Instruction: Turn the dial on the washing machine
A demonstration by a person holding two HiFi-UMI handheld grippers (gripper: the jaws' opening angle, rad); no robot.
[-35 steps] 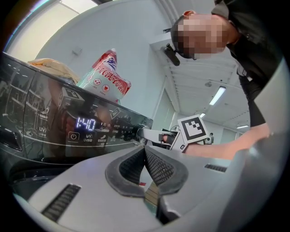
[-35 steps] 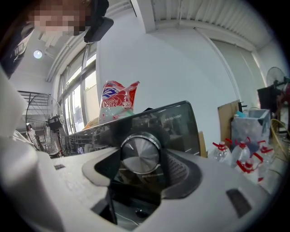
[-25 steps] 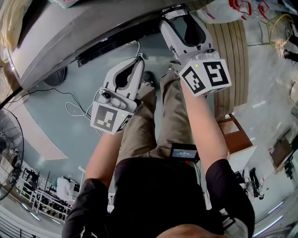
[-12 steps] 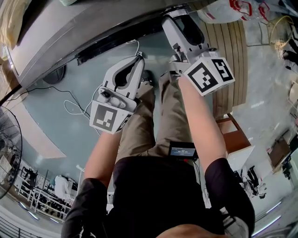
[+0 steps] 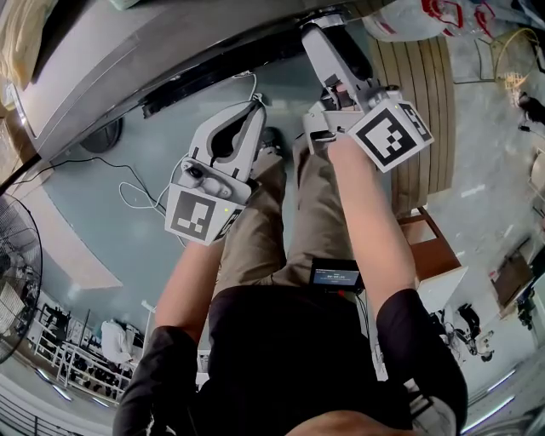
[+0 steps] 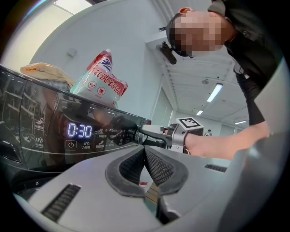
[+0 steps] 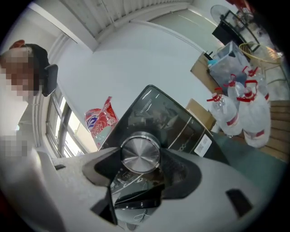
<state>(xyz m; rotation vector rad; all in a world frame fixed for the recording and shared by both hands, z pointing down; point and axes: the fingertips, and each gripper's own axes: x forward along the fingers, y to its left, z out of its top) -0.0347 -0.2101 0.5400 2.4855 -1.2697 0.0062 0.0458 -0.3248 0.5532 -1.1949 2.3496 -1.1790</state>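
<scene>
Head view: I'm holding the right gripper (image 5: 319,25) up against the washing machine (image 5: 128,60) front, with the left gripper (image 5: 254,109) hanging lower beside it. Left gripper view: its jaws are sitting pressed together, nothing in them. Right gripper view: the jaws are spread wide, clamping the silver dial (image 7: 140,153) on the dark panel.

The left hand-held gripper (image 6: 145,150) fills the foreground, its two dark ribbed pads met at the tips with nothing between them. Beyond it stands the washing machine (image 6: 27,136) with its glossy black panel and a display (image 6: 79,130) glowing 0:30. From the right, the right hand-held gripper (image 6: 137,135) reaches level to the dial (image 6: 129,136) on that panel, its marker cube uppermost. On top of the machine sit a red-and-white bag (image 6: 102,79) and a yellowish cloth (image 6: 45,71).
</scene>
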